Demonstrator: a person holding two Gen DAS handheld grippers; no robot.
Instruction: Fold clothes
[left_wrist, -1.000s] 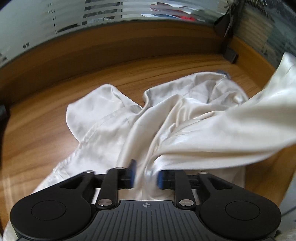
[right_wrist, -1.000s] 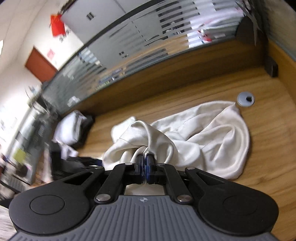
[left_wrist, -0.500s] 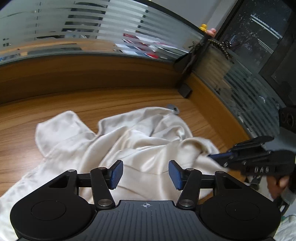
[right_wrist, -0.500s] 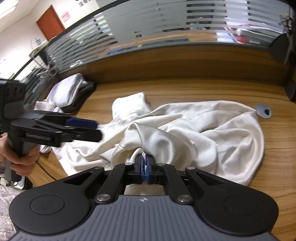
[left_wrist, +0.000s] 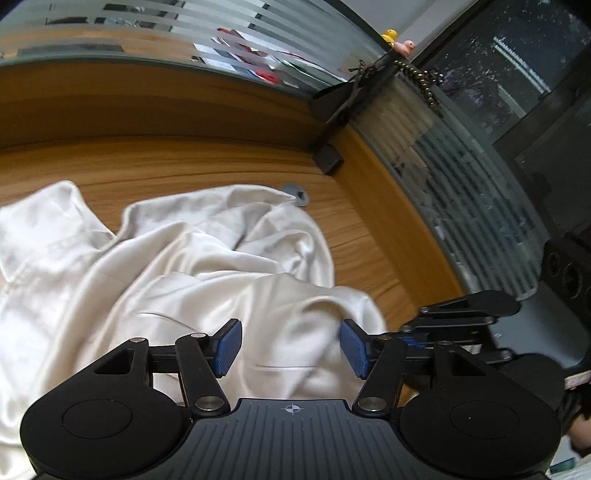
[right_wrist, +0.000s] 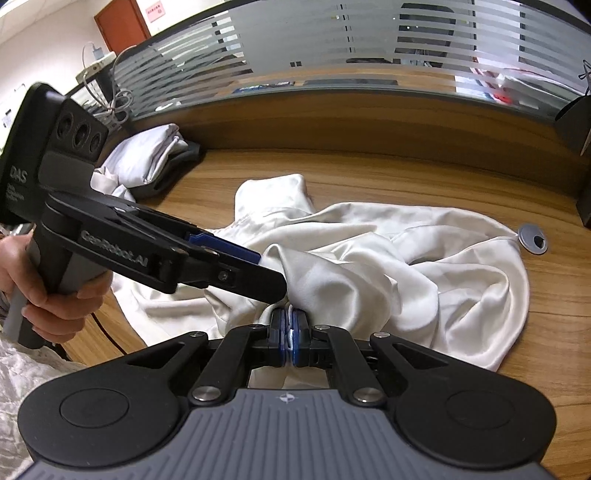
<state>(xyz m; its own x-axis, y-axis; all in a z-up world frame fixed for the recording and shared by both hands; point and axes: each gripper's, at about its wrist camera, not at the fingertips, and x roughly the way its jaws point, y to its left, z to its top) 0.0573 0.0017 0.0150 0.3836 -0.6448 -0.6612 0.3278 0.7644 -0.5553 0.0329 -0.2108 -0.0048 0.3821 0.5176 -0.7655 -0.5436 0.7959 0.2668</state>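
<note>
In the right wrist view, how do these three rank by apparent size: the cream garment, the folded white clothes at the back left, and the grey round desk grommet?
1. cream garment
2. folded white clothes
3. grey grommet

Even, soft daylight fills both views, with a pale sheen on the cream garment (right_wrist: 436, 280) and only faint shadows in its folds. Fisheye bending curves the wooden surface (left_wrist: 184, 162) and the striped glass partition (right_wrist: 369, 48) strongly toward the edges. The cloth nearest the left tool (left_wrist: 290, 345) is smeared by motion blur, while the right wrist view is sharp.
</note>
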